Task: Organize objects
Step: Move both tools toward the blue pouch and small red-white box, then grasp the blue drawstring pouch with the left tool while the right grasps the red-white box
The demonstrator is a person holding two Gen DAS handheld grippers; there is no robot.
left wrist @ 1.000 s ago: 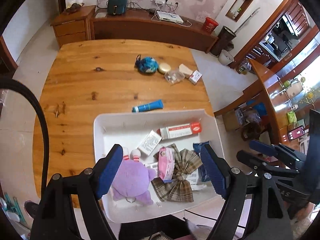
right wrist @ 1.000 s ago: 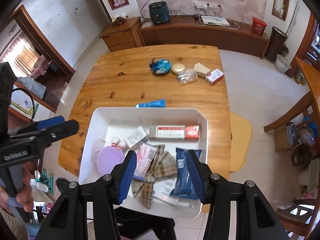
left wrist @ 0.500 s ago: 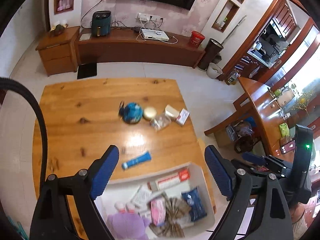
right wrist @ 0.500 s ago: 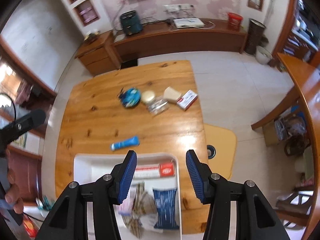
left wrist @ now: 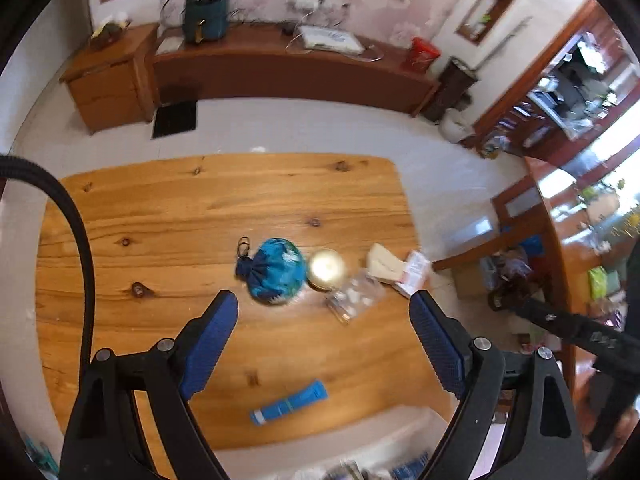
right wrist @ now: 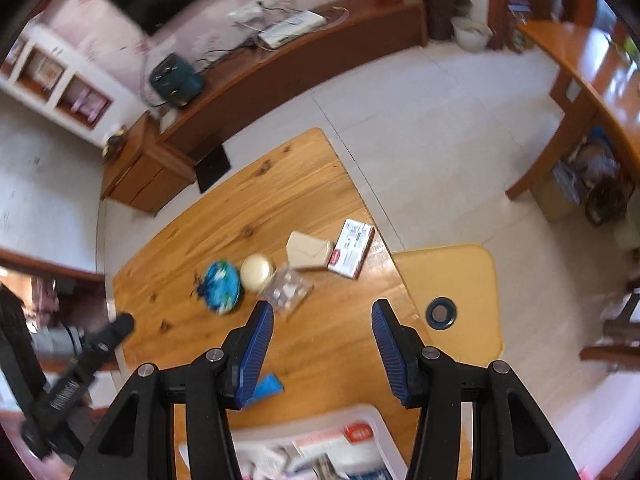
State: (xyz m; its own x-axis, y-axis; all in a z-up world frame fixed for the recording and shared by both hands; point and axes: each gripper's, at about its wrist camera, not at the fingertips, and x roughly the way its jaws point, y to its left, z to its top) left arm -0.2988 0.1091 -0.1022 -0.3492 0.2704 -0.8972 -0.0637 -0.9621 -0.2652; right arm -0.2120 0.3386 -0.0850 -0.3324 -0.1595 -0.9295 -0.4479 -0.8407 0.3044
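On the wooden table [left wrist: 160,216] lie a blue patterned pouch [left wrist: 276,271], a round cream tin [left wrist: 326,269], a clear plastic bag [left wrist: 352,296], a beige block [left wrist: 382,263] and a red-and-white box [left wrist: 414,272]. A blue tube [left wrist: 289,401] lies nearer, beside the white tray [left wrist: 404,436]. My left gripper [left wrist: 322,332] is open above the table, with nothing between its fingers. The right wrist view shows the pouch [right wrist: 221,287], tin [right wrist: 257,272], bag [right wrist: 288,290], block [right wrist: 310,249], box [right wrist: 352,248] and the tray [right wrist: 308,426] with packets. My right gripper [right wrist: 322,350] is open and empty.
A yellow stool [right wrist: 452,300] stands off the table's right edge. A long wooden sideboard [left wrist: 288,64] with a dark green appliance [left wrist: 206,12] runs along the far wall. A wooden counter [right wrist: 592,80] is at the right. Tiled floor surrounds the table.
Both grippers have risen from over the tray and tilted toward the far items; the tray has slid to the bottom edge of both views. Both stay open and empty.
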